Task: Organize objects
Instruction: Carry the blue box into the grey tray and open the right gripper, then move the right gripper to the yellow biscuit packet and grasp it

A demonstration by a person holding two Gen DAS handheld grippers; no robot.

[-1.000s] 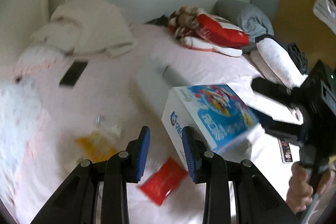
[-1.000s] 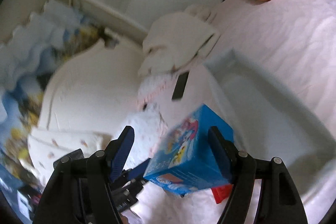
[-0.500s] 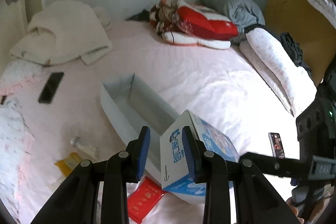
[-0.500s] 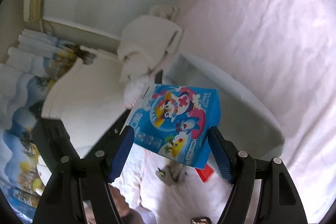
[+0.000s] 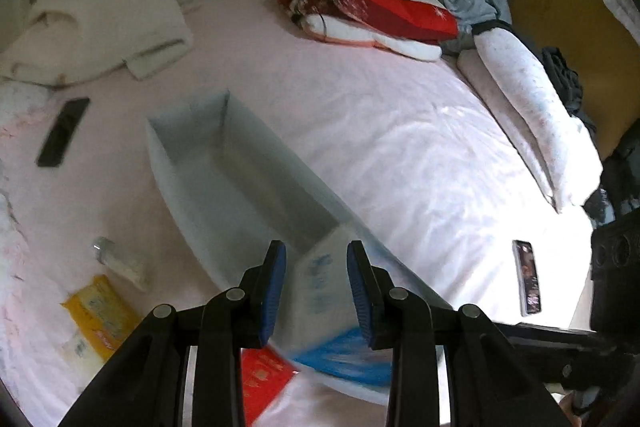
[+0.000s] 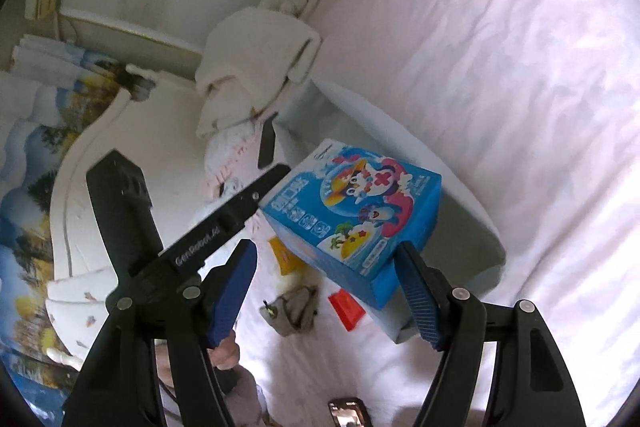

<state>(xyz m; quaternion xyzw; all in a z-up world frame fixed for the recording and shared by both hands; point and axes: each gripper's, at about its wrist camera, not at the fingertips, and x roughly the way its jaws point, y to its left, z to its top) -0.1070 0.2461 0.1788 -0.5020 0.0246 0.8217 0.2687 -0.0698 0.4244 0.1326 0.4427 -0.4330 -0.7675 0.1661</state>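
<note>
I am keeping the left gripper [image 5: 314, 251] clenched: its fingers [image 5: 276, 279] are standing close together with nothing pinched between them. In the right wrist view, one of those fingertips is touching the upper left corner of the cartoon-printed blue box [image 6: 352, 211].

I am holding the right gripper [image 6: 326, 251] released. Its fingers have just been closing, and the near end of the box is lying between them. The left pad is standing clear of the box, with bed sheet showing in the gap. The right pad is overlapping the box's near corner; I cannot tell whether it is touching.

The box is sitting tilted, its printed face turned up, over the near end of the long grey-blue tray [image 5: 172, 195]. The left wrist view is blurring it there, so I cannot tell whether it is resting on the tray floor.

The tray is lying on the pink bed sheet [image 5: 400, 147]. A red packet [image 5: 262, 379] is lying just beside the tray's near end. A yellow packet [image 5: 96, 311] is lying further left, and a black phone [image 5: 62, 137] is lying well apart, near a folded white blanket [image 5: 100, 23].
</note>
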